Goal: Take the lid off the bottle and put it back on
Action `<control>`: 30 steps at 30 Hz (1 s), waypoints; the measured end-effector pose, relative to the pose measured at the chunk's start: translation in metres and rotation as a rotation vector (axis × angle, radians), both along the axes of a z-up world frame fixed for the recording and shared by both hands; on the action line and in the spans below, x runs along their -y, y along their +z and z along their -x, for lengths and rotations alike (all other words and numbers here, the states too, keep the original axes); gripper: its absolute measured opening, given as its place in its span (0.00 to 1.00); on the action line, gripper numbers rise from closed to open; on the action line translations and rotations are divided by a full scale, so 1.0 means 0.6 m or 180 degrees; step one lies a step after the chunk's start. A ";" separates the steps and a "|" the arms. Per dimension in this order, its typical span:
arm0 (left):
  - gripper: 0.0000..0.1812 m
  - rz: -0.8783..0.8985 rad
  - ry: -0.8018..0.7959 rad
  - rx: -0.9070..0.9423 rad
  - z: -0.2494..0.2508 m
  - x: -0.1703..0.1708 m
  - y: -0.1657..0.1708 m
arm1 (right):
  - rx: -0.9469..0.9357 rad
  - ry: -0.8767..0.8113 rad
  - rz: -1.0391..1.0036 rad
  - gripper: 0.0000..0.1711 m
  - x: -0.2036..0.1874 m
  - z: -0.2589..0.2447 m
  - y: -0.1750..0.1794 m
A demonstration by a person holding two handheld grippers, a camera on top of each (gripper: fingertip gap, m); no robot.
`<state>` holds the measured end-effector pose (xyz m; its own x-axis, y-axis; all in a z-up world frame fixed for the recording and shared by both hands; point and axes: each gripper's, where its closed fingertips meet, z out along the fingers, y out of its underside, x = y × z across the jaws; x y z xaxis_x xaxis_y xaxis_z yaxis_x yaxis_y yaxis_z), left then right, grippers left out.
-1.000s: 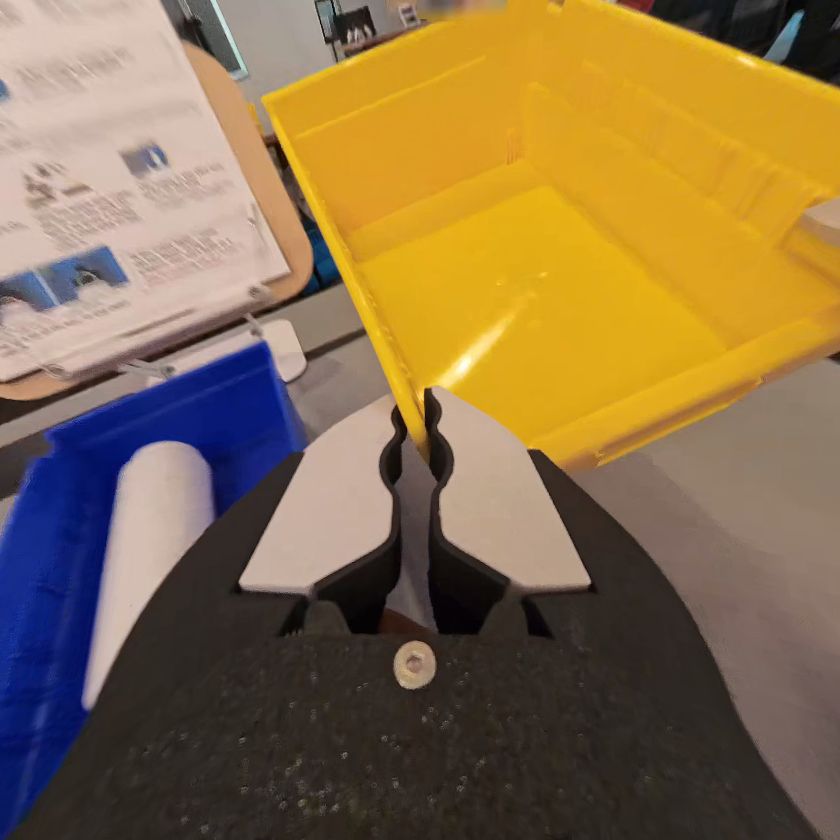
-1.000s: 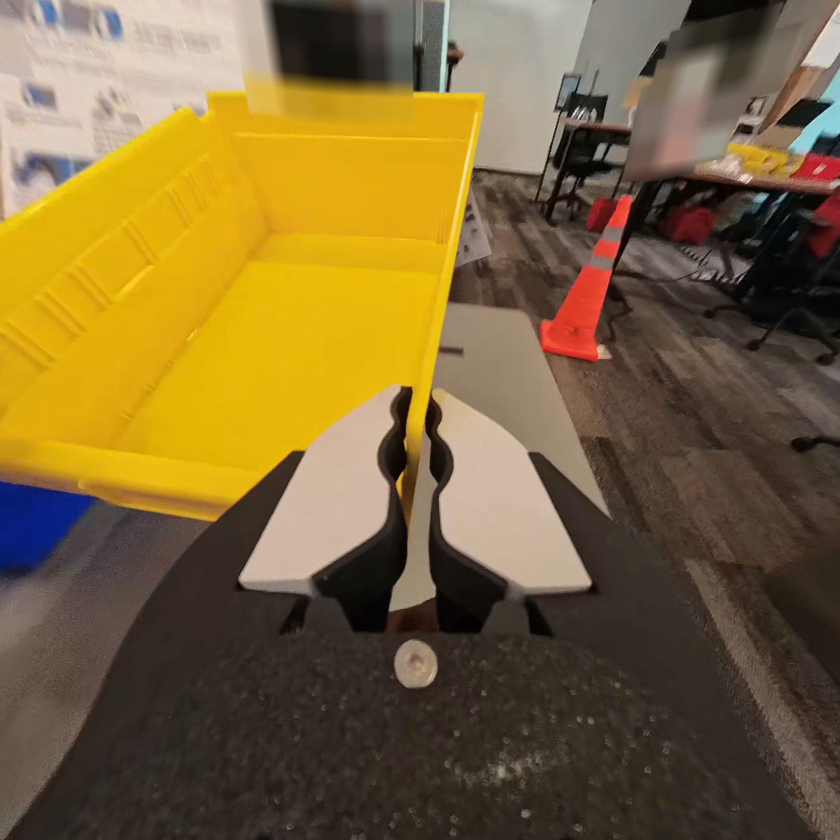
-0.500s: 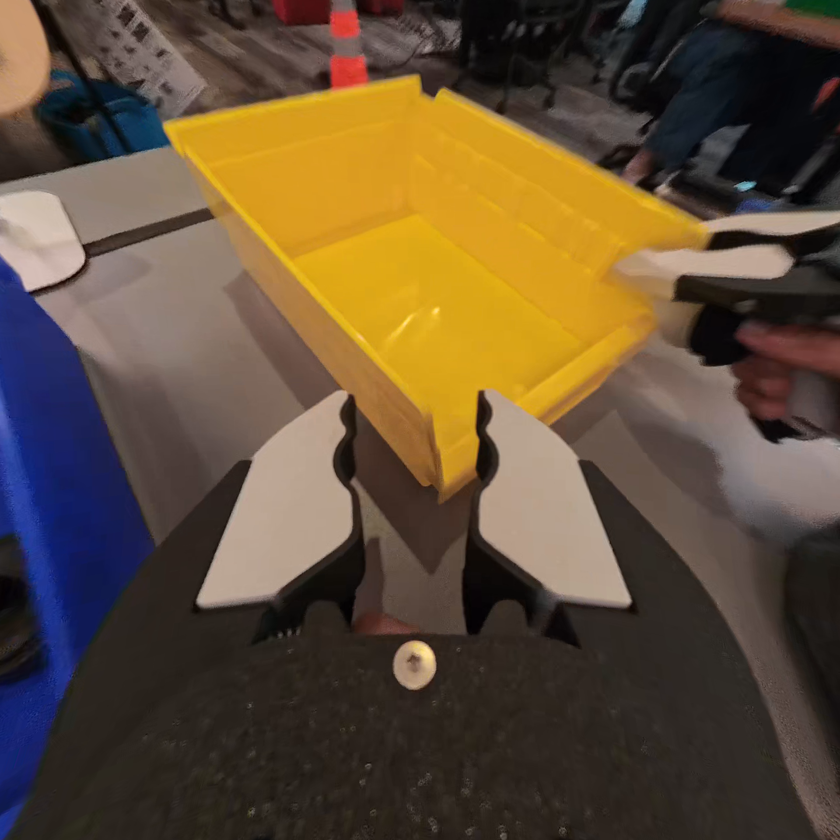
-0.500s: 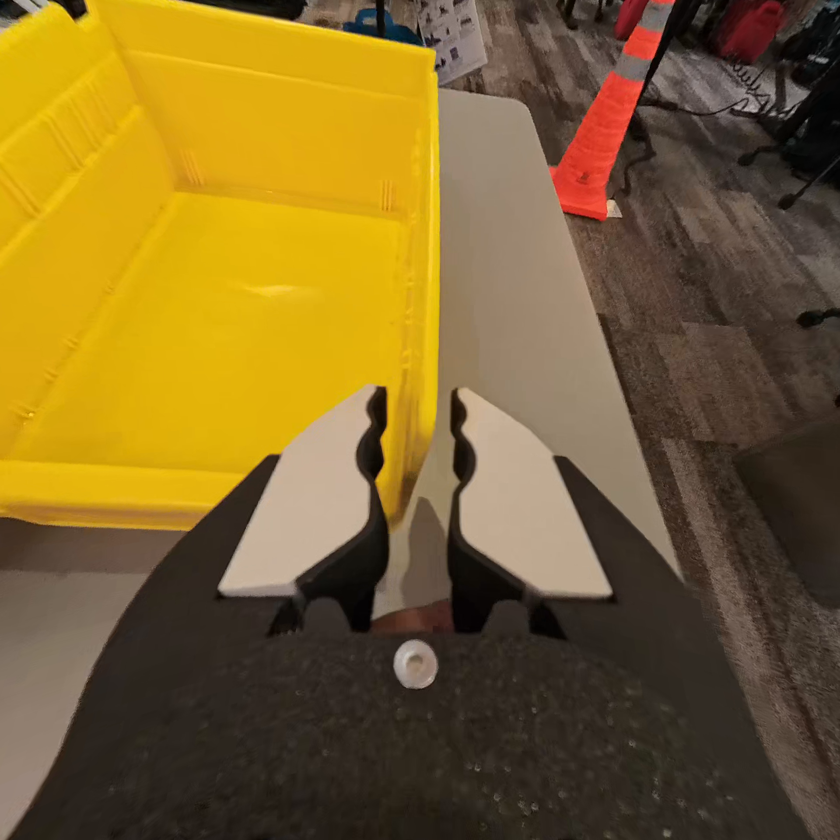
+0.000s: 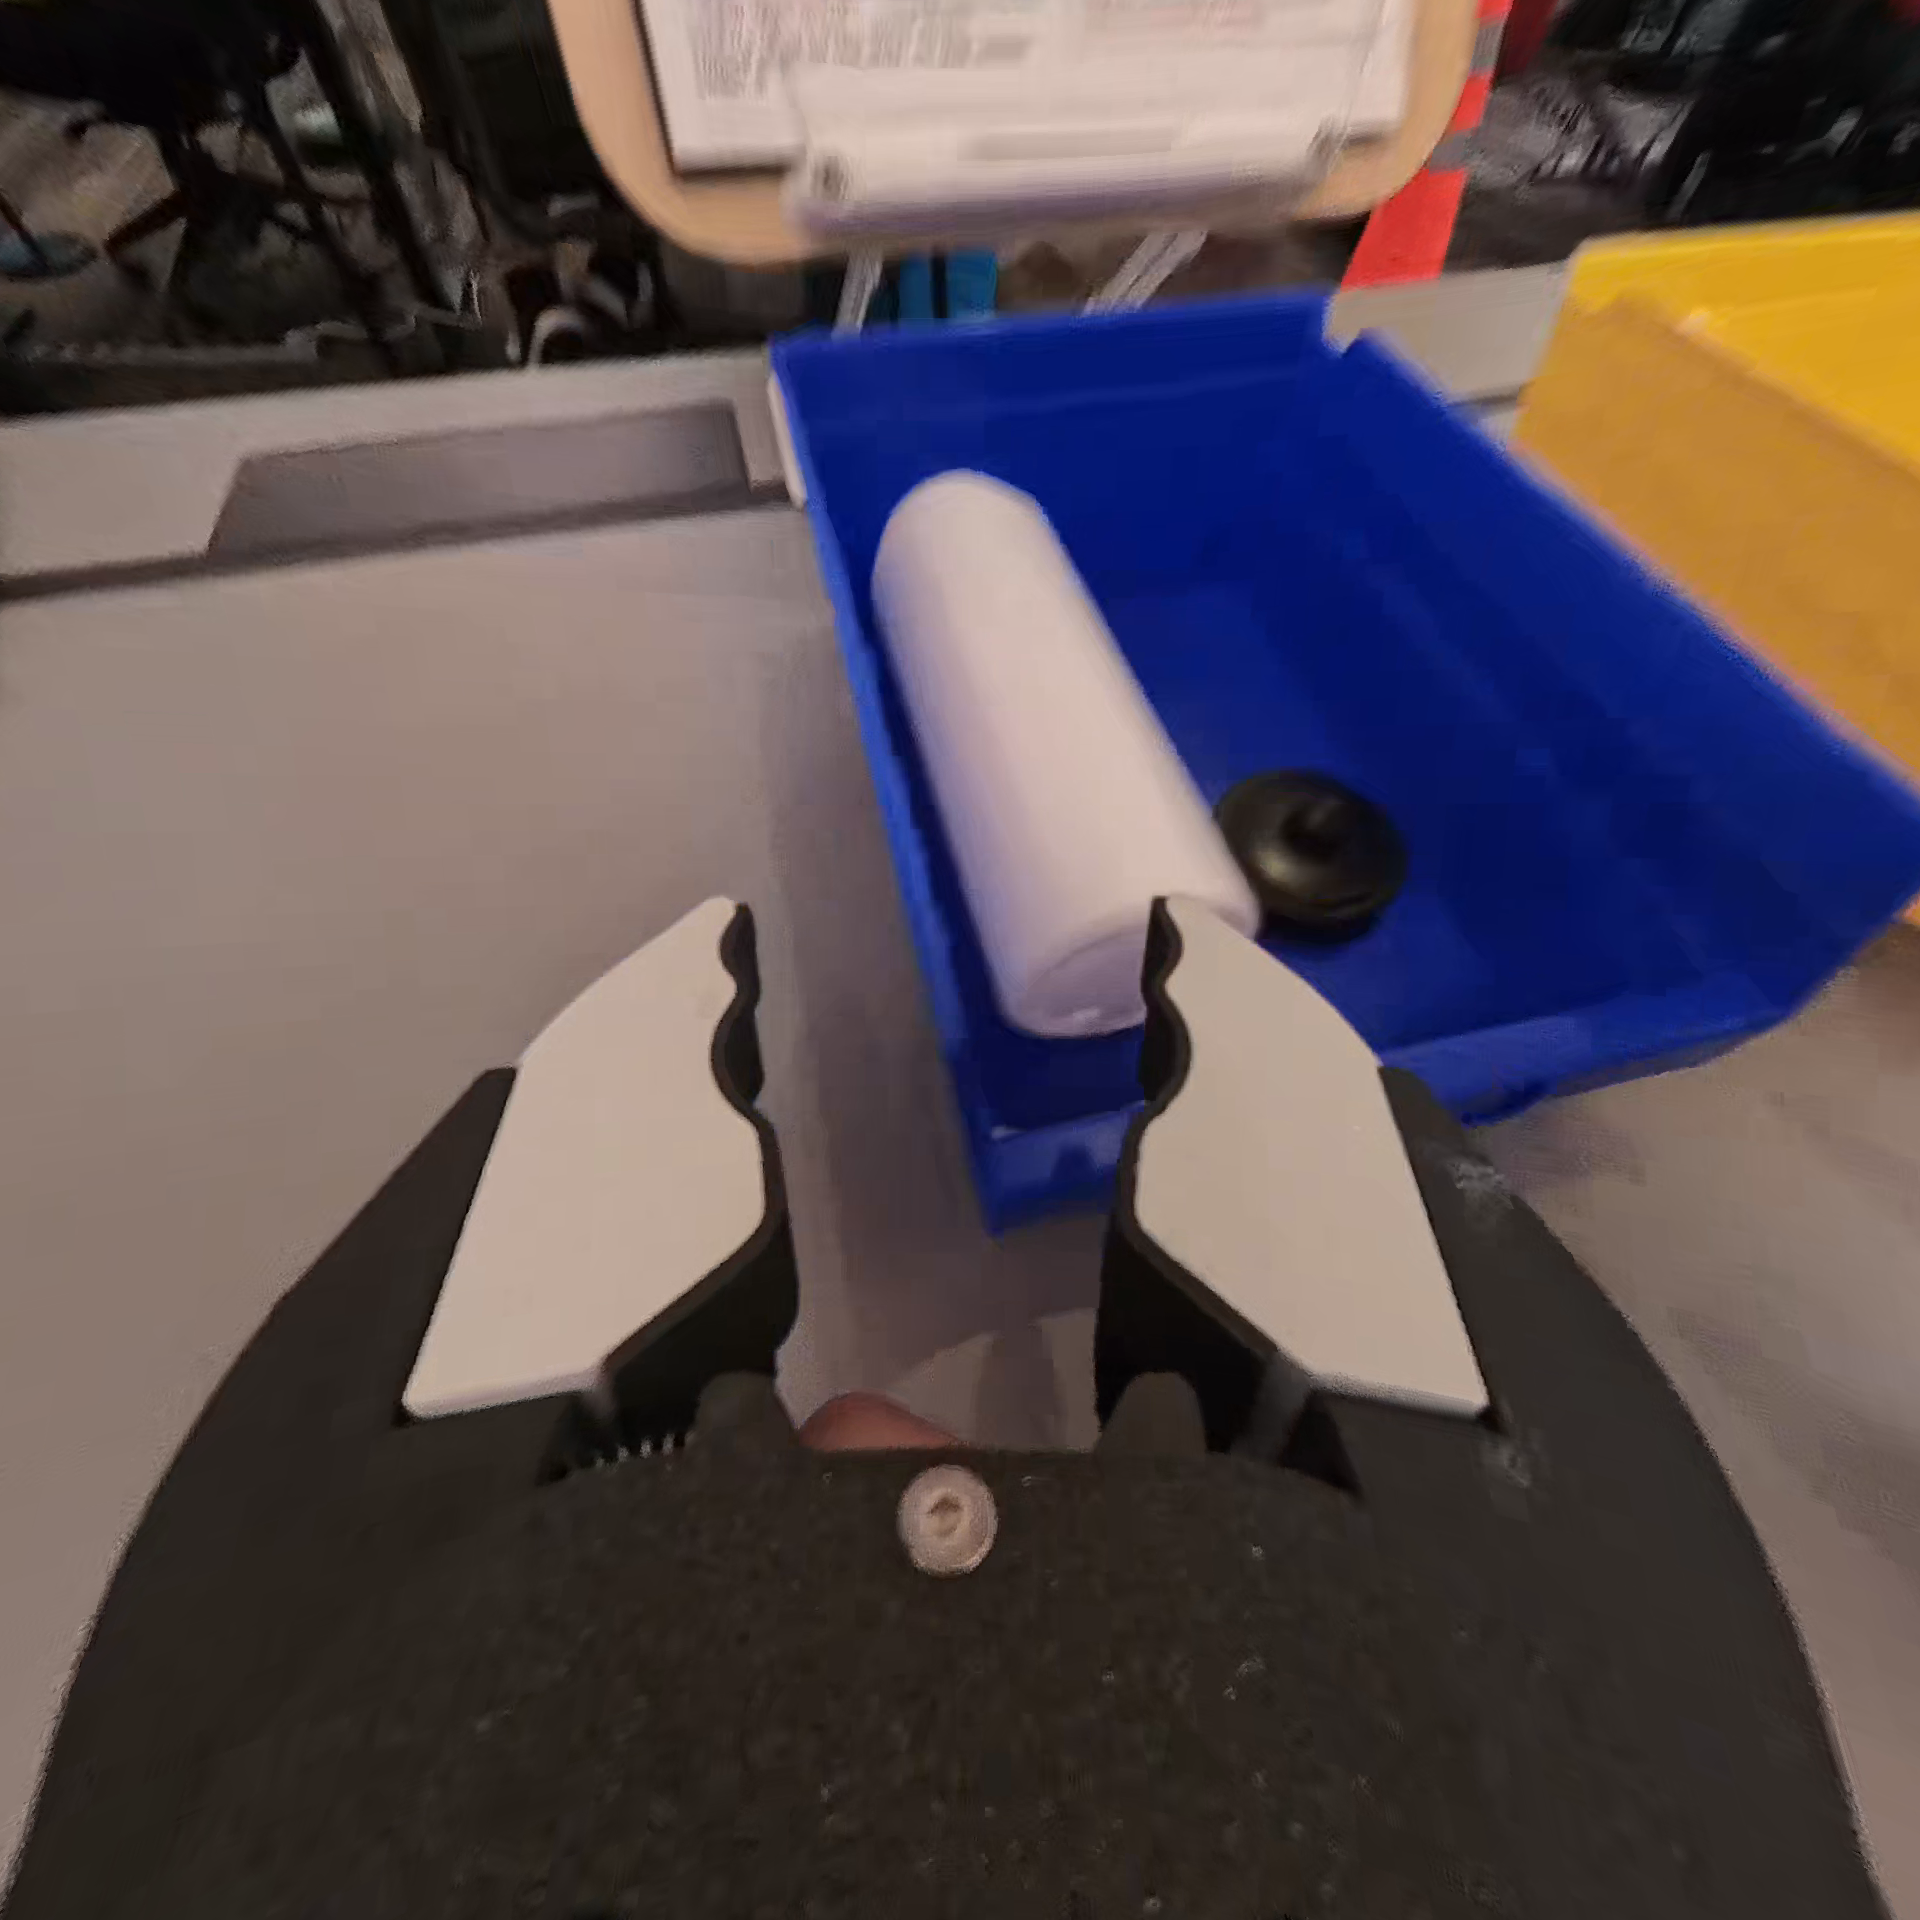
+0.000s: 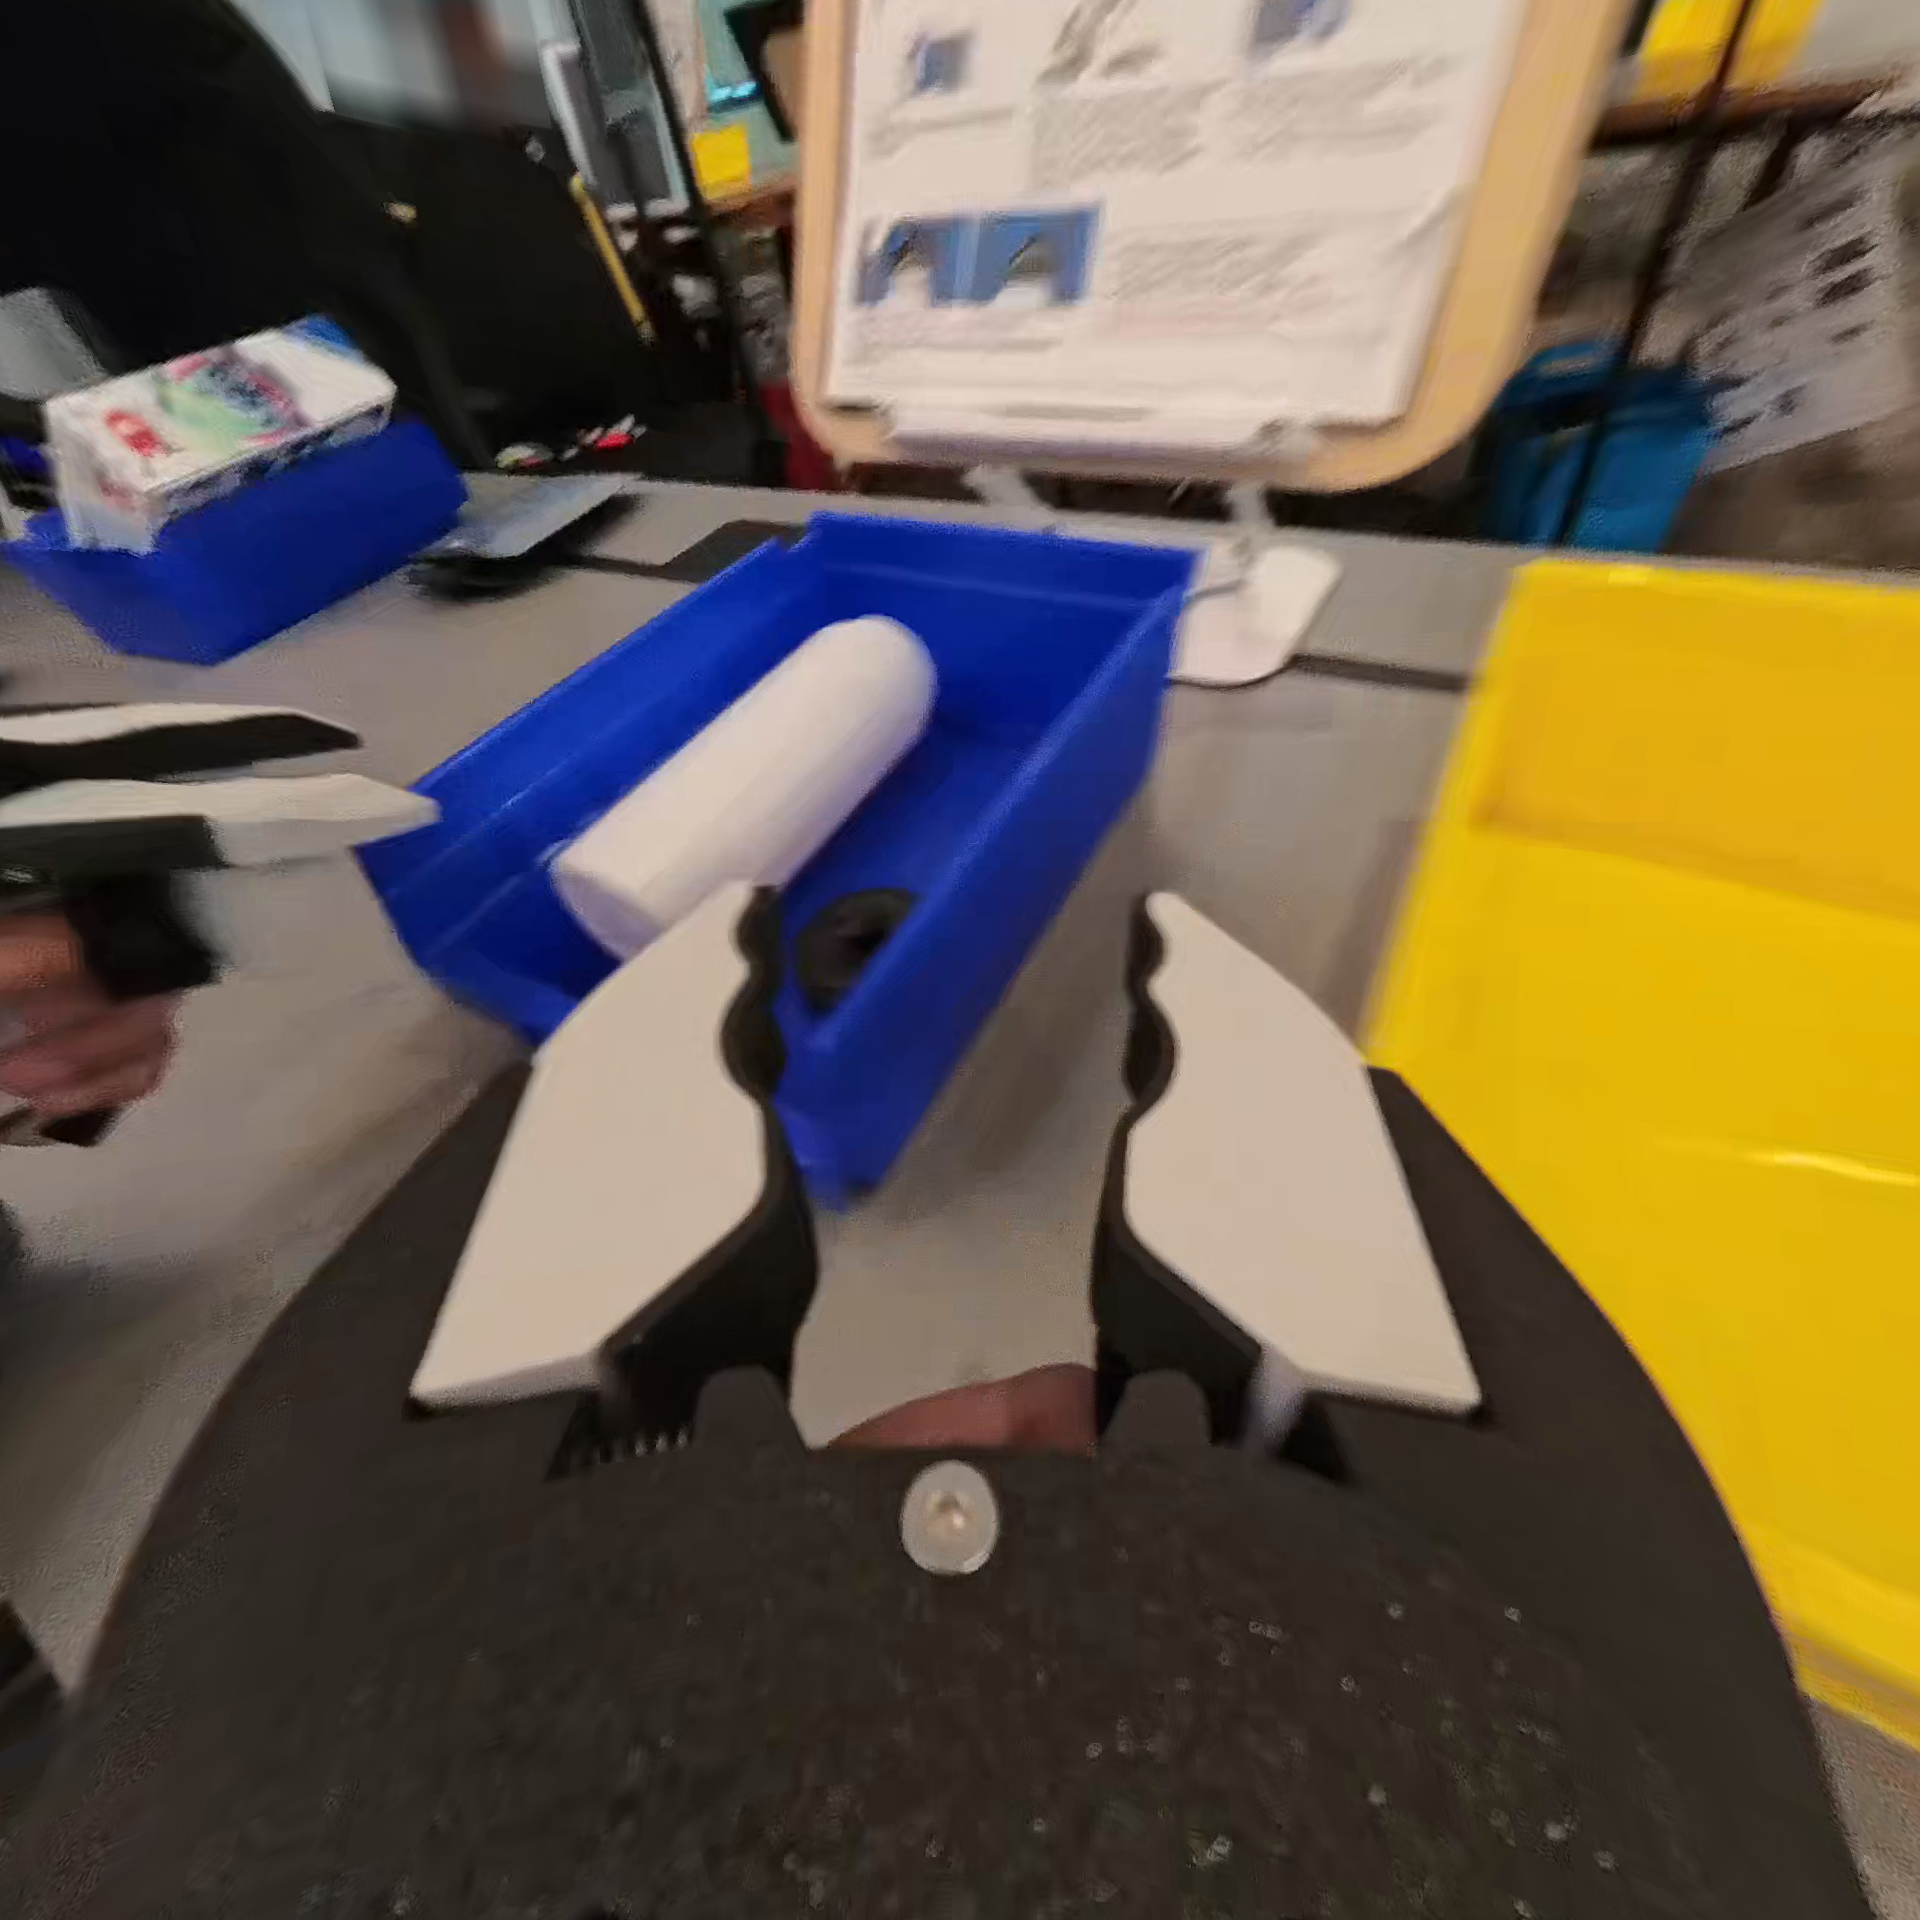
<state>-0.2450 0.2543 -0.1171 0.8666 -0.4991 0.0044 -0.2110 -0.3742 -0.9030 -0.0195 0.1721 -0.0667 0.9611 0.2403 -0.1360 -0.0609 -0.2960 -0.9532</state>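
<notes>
The white bottle (image 5: 1049, 748) lies on its side in the blue bin (image 5: 1558, 665) on the grey table (image 5: 395, 790), a black lid (image 5: 1311, 854) on the bin floor just beside its near end. The left gripper (image 5: 948, 925) and right gripper (image 6: 940, 914) both hang spread and empty near the bin, with a yellow bin (image 6: 1683, 935) to the right.

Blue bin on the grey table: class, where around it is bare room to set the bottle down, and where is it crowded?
Free: grey tabletop left of the blue plastic bin. Crowded: inside the bin, a white cylindrical bottle and black round lid; a yellow plastic bin stands close on its right.
</notes>
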 end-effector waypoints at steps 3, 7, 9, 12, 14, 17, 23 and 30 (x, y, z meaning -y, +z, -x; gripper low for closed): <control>0.37 0.0311 -0.0046 0.0006 -0.002 -0.016 -0.056 | 0.0310 -0.0447 0.0264 0.40 -0.036 0.054 -0.074; 0.15 0.0478 -0.0221 0.0161 -0.033 -0.027 -0.070 | 0.0627 -0.0848 0.0752 0.14 -0.055 0.054 -0.153; 0.05 0.0481 -0.0061 0.0137 -0.022 -0.038 -0.064 | 0.0472 -0.0899 0.0802 0.04 -0.060 0.059 -0.157; 0.03 0.0467 0.0087 0.0149 0.003 -0.044 -0.054 | 0.0627 -0.1105 0.0697 0.03 -0.072 0.071 -0.136; 0.02 0.0349 0.0215 0.0139 0.044 -0.056 -0.036 | 0.0594 -0.1084 0.0574 0.03 -0.088 0.105 -0.119; 0.02 0.0211 0.0472 0.0154 0.131 -0.078 -0.008 | 0.0630 -0.0943 0.0341 0.03 -0.119 0.183 -0.088; 0.02 0.0229 0.0783 0.0095 0.303 -0.112 -0.004 | 0.0615 -0.0601 0.0355 0.04 -0.166 0.358 -0.097; 0.03 0.0492 0.1002 0.0058 0.401 -0.130 -0.064 | 0.0742 -0.0376 0.0496 0.05 -0.186 0.468 -0.155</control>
